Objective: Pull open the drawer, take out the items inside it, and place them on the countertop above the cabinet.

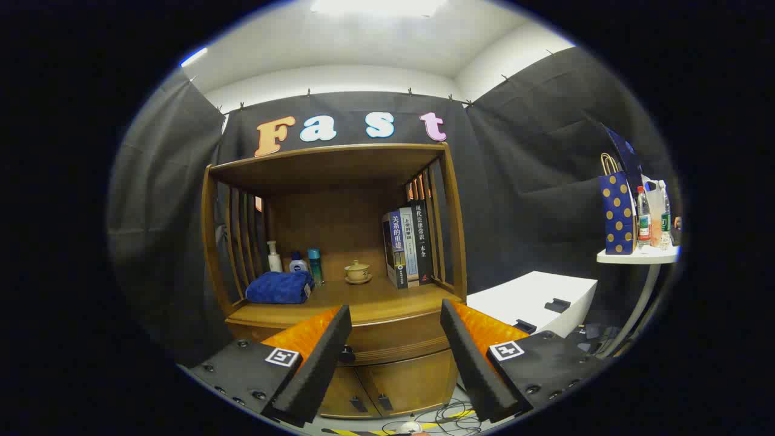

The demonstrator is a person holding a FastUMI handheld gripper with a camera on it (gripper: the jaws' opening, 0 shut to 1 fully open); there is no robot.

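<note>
Fingers [396, 315] spread wide, holding nothing, just before closed drawer [387, 342] of cabinet [339, 303].

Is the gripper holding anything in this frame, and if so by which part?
Nothing is held. The gripper is open, its fingers apart in front of the closed wooden cabinet drawer, not touching it.

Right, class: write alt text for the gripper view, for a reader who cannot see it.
An open gripper faces a wooden cabinet, its fingers either side of the shut drawer. On the countertop sit a blue towel, bottles, a teacup and books.
</note>
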